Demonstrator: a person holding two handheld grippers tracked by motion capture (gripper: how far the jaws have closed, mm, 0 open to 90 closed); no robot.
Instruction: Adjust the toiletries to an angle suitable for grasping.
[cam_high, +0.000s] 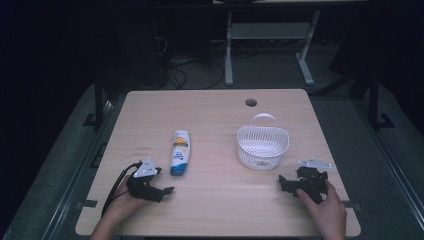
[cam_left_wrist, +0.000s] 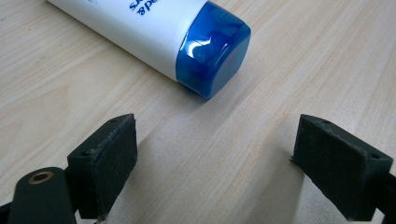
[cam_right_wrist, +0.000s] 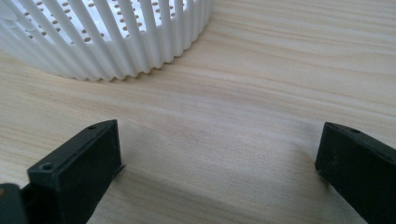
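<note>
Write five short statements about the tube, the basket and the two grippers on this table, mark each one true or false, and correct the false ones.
1. The white tube with the blue cap lies flat on the table. True.
2. The tube is inside the white basket. False: it lies on the bare wood, well to the left of the basket, apart from it.
3. The left gripper is clamped on the tube's cap. False: its jaws stand wide apart with only table between them, and the cap lies just ahead of them.
4. The right gripper is open, with nothing between its jaws. True.
5. The basket lies tipped on its side. False: it stands upright, and its handle shows at the far rim.
</note>
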